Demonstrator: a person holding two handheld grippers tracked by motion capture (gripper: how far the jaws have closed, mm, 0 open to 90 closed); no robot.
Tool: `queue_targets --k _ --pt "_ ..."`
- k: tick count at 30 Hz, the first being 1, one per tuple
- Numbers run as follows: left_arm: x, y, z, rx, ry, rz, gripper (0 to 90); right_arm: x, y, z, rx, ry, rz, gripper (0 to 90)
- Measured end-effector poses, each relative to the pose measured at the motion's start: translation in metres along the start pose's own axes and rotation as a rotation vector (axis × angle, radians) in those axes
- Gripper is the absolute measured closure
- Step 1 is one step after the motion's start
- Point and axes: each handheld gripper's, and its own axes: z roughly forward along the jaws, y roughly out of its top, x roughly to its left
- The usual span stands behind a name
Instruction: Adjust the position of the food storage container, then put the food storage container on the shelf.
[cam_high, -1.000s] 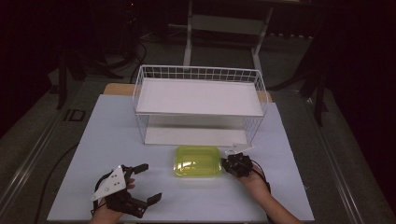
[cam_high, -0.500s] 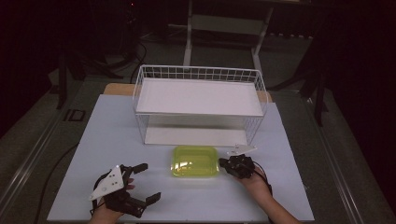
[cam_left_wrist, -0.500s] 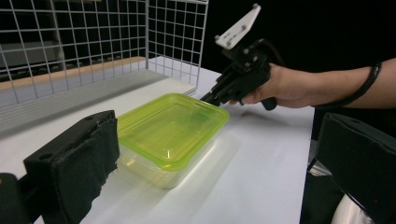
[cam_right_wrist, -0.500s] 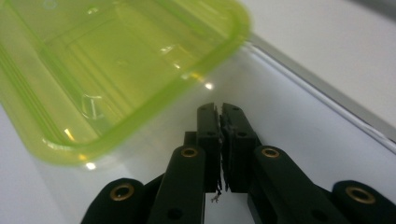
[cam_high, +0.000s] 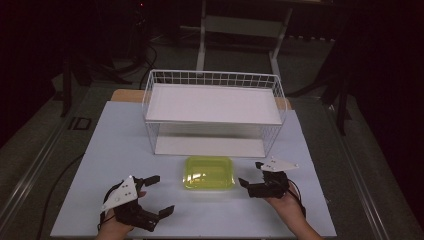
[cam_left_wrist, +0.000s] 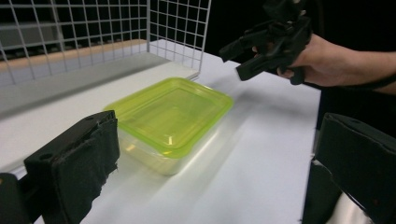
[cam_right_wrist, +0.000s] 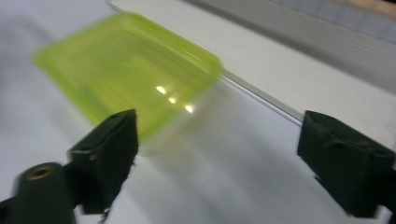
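A yellow-green lidded plastic container (cam_high: 209, 172) lies flat on the white table, just in front of the wire basket (cam_high: 148, 92). My right gripper (cam_high: 250, 173) hovers a short way off the container's right edge. Its jaws have just been opening and stand wide with nothing between them. In the right gripper view the container (cam_right_wrist: 126, 70) lies blurred ahead, past the open jaws (cam_right_wrist: 215, 154). My left gripper (cam_high: 162, 194) rests near the front left, open and empty, to the left of the container (cam_left_wrist: 170, 114). The left gripper view also shows the right gripper (cam_left_wrist: 238, 58) beyond it.
The white wire basket has a white shelf board (cam_high: 212, 105) and a lower floor, open toward me. The white table (cam_high: 125, 135) ends close behind both hands. Dark floor and stands surround it.
The right gripper has let go of the container's right edge, opened wide, and drawn back to the right and slightly up. The container and the left gripper stay put.
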Motion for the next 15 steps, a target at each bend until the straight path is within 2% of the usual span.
queue_targets --k 1,2,3,4,5,7,9,12,13,15 --pt "-0.002 0.001 0.0 0.009 0.023 0.014 0.5 0.003 0.002 -0.004 -0.017 0.001 0.002 12.4" --pt "-0.003 0.004 0.001 0.019 0.035 0.01 0.5 0.005 0.003 -0.007 -0.03 0.006 -0.005 12.8" --pt "-0.003 0.006 0.002 0.022 0.03 0.001 0.5 0.007 0.005 -0.01 -0.031 0.034 0.003 14.3" --pt "-0.003 0.006 0.002 0.022 0.03 0.001 0.5 0.007 0.005 -0.01 -0.031 0.034 0.003 14.3" --pt "-0.003 0.01 0.003 0.014 0.007 -0.041 0.5 0.01 0.01 -0.014 -0.041 0.055 0.007 15.3" --pt "-0.002 0.017 0.004 0.038 -0.018 -0.07 0.5 0.013 0.014 -0.018 -0.055 0.062 -0.013 18.8" --pt "-0.003 0.024 0.006 0.04 0.001 -0.053 0.4 0.015 0.018 -0.022 -0.108 0.1 -0.006 18.8" --pt "-0.003 0.026 0.006 0.041 0.003 -0.047 0.4 0.017 0.022 -0.025 -0.089 0.081 -0.005 18.9" --pt "-0.002 0.037 0.011 0.066 0.045 -0.029 0.4 0.018 0.028 -0.026 -0.062 0.086 0.003 18.8" --pt "0.0 0.044 0.014 0.074 0.048 -0.031 0.4 0.021 0.031 -0.026 -0.067 0.05 -0.027 18.6"
